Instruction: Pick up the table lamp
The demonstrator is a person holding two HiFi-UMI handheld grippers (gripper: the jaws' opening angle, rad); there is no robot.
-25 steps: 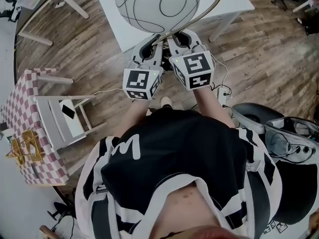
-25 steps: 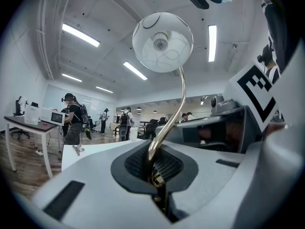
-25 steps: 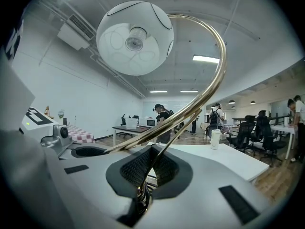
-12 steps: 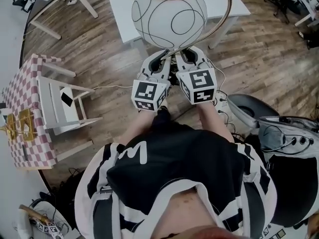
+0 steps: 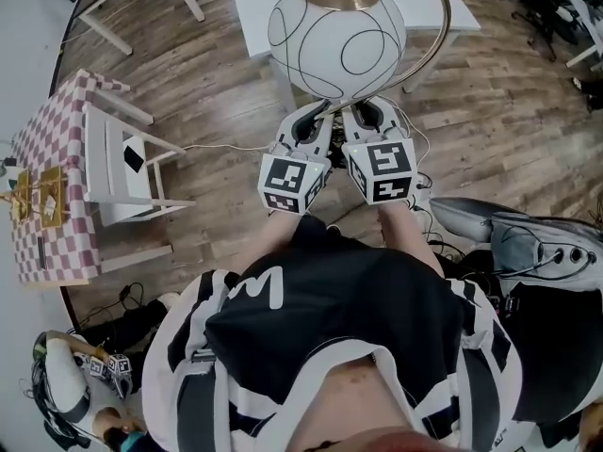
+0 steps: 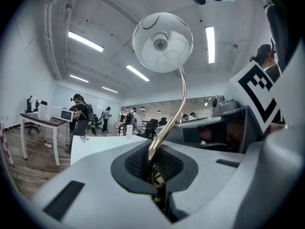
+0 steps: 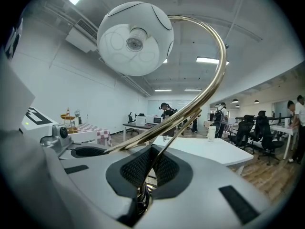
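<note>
The table lamp is off the ground, carried in front of the person. Its white globe shade (image 5: 337,40) with thin black lines hangs from a curved brass stem (image 5: 435,36). My left gripper (image 5: 316,122) and right gripper (image 5: 364,118) sit side by side just under the globe, both shut on the lamp's lower stem. In the left gripper view the brass stem (image 6: 174,113) rises from between the closed pads of the left gripper (image 6: 155,175) to the globe (image 6: 162,42). In the right gripper view the stem (image 7: 209,80) arcs up from the right gripper (image 7: 145,187) to the globe (image 7: 135,38).
A white table (image 5: 450,3) stands just beyond the lamp. At the left are a checkered table (image 5: 52,191) and a white chair (image 5: 122,168). A black office chair (image 5: 537,281) is at the right. Cables lie on the wood floor (image 5: 207,149). Other people stand across the room.
The lamp and both grippers have travelled together across the floor; the checkered table and chair have slid by at the left. More of the globe shows. Both grips are unchanged.
</note>
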